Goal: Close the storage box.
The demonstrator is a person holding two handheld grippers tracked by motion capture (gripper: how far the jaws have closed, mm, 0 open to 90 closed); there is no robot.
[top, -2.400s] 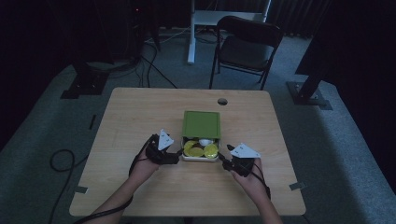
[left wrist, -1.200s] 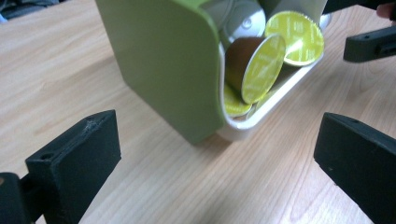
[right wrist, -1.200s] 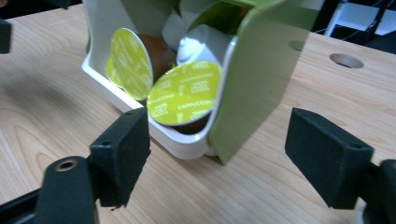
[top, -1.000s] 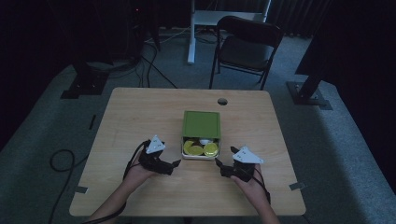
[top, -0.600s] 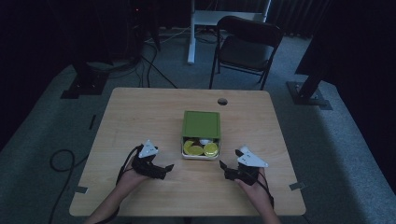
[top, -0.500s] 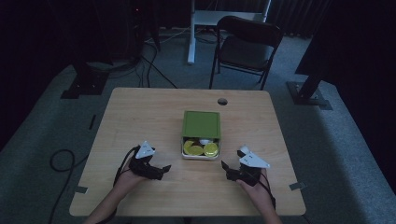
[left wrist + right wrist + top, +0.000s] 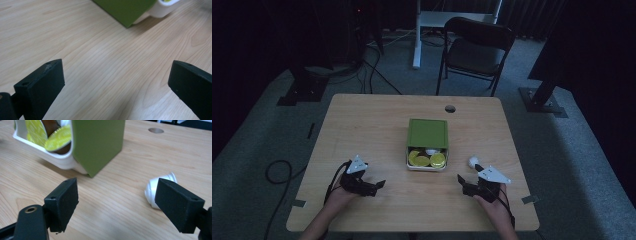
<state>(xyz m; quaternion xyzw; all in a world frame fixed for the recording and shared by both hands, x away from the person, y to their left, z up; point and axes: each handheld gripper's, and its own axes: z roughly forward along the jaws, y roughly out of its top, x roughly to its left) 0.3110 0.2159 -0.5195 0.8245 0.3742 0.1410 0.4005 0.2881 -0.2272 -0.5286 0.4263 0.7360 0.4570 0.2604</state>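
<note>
A green box sleeve (image 7: 427,133) lies mid-table with a white tray (image 7: 426,167) slid partly out of its near end. The tray holds yellow-lidded capsules (image 7: 430,159) and something white. My left gripper (image 7: 377,187) rests near the front left, open and empty, well to the left of the tray. My right gripper (image 7: 462,185) is open at the front right. A white capsule (image 7: 473,161) lies on its side just beyond it. In the right gripper view that capsule (image 7: 160,187) sits past the right jaw, and the sleeve (image 7: 97,142) and the yellow capsules (image 7: 58,141) lie ahead.
The wooden table (image 7: 362,130) has a round cable hole (image 7: 450,108) behind the box. A black folding chair (image 7: 474,52) and a white desk leg stand beyond the far edge. Cables trail on the carpet at left. In the left gripper view, bare wood lies ahead of the jaws, with the sleeve (image 7: 125,10) farther off.
Both grippers have drawn back from the tray's sides toward the front edge and apart. The white capsule on the table has come into sight beside the right gripper.
</note>
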